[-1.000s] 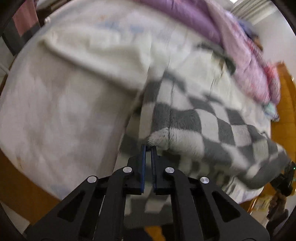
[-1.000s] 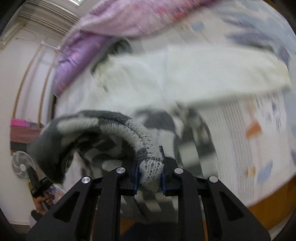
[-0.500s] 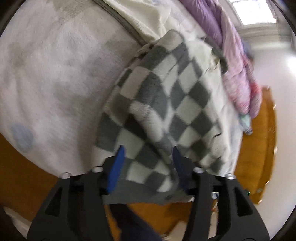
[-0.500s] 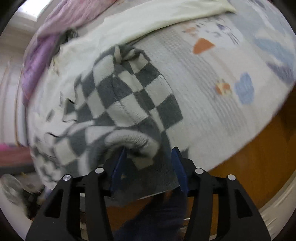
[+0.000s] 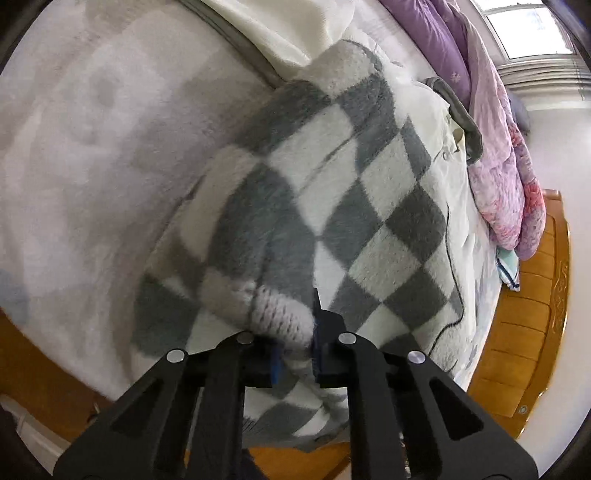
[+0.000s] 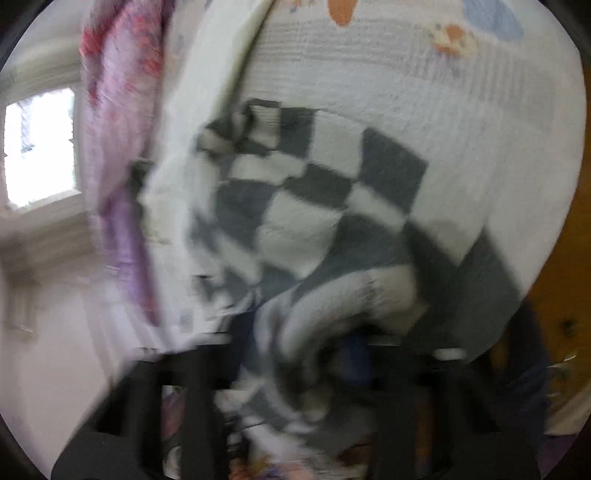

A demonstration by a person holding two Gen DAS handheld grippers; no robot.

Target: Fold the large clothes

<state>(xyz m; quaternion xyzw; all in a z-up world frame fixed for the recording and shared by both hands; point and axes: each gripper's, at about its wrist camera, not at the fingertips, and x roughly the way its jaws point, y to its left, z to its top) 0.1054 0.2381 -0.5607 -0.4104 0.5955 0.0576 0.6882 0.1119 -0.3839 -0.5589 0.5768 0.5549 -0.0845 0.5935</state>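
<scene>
A grey-and-white checkered sweater (image 5: 351, 192) lies on the bed, its lower part hanging over the near edge. My left gripper (image 5: 295, 350) is shut on a knitted cuff of the sweater (image 5: 280, 314) at the bed's edge. In the right wrist view, which is blurred, the sweater (image 6: 314, 206) lies bunched in front, and a rolled fold of it (image 6: 332, 314) covers my right gripper (image 6: 332, 362). I cannot tell how its jaws stand.
A white patterned bed sheet (image 5: 92, 129) covers the bed. A cream garment (image 5: 288, 26) lies beyond the sweater. A purple-pink quilt (image 5: 498, 147) is piled along the far side. The wooden bed frame (image 5: 524, 332) runs along the edge. A window (image 6: 40, 147) shows at left.
Both grippers opened half a second ago after laying the sweater down. The left has since closed on a cuff. The right view has swung sideways and blurred.
</scene>
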